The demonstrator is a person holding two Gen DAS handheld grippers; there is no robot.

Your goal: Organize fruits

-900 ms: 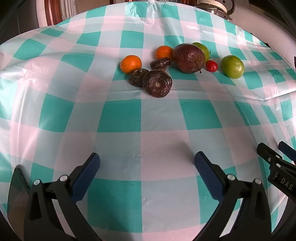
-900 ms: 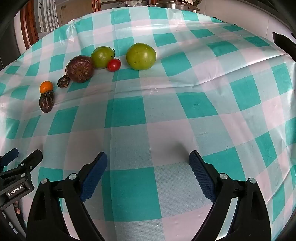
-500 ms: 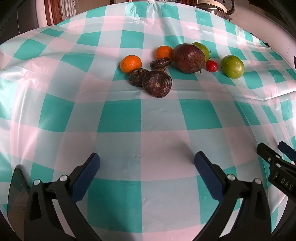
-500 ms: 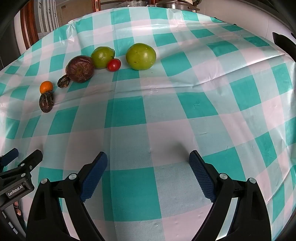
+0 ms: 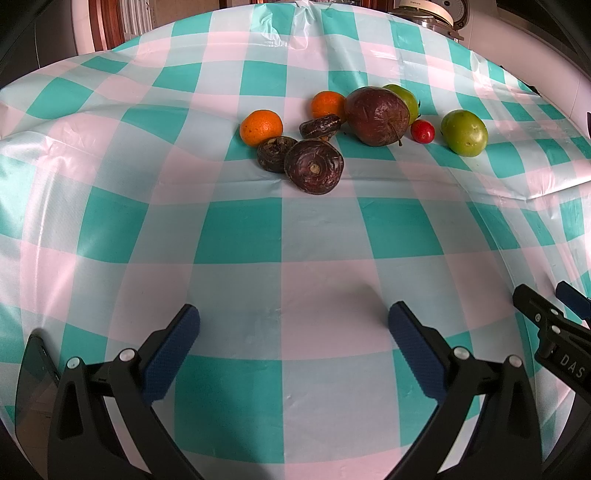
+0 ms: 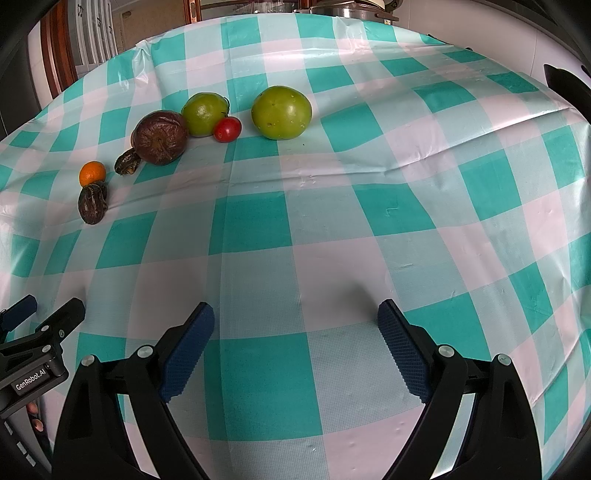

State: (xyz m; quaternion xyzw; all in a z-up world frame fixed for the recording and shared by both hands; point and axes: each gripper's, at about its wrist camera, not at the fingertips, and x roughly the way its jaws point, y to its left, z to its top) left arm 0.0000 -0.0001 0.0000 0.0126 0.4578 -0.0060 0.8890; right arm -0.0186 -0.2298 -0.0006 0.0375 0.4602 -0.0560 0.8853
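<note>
A cluster of fruit lies far ahead on the checked tablecloth (image 5: 240,236). In the left wrist view I see two oranges (image 5: 261,126), three small dark wrinkled fruits (image 5: 314,165), a big dark red fruit (image 5: 377,115), a small red fruit (image 5: 422,130) and a green fruit (image 5: 464,132). The right wrist view shows the big dark fruit (image 6: 159,137), two green fruits (image 6: 281,112), the red one (image 6: 227,129) and an orange (image 6: 92,173). My left gripper (image 5: 293,323) and right gripper (image 6: 295,319) both stand open over bare cloth, well short of the fruit, nothing between their fingers.
The right gripper's tip (image 5: 546,321) shows at the left wrist view's right edge; the left gripper (image 6: 40,332) shows at the right wrist view's left edge. A pot (image 6: 351,9) and an appliance (image 5: 428,13) stand beyond the table's far edge. Wooden furniture (image 6: 59,55) stands at the back left.
</note>
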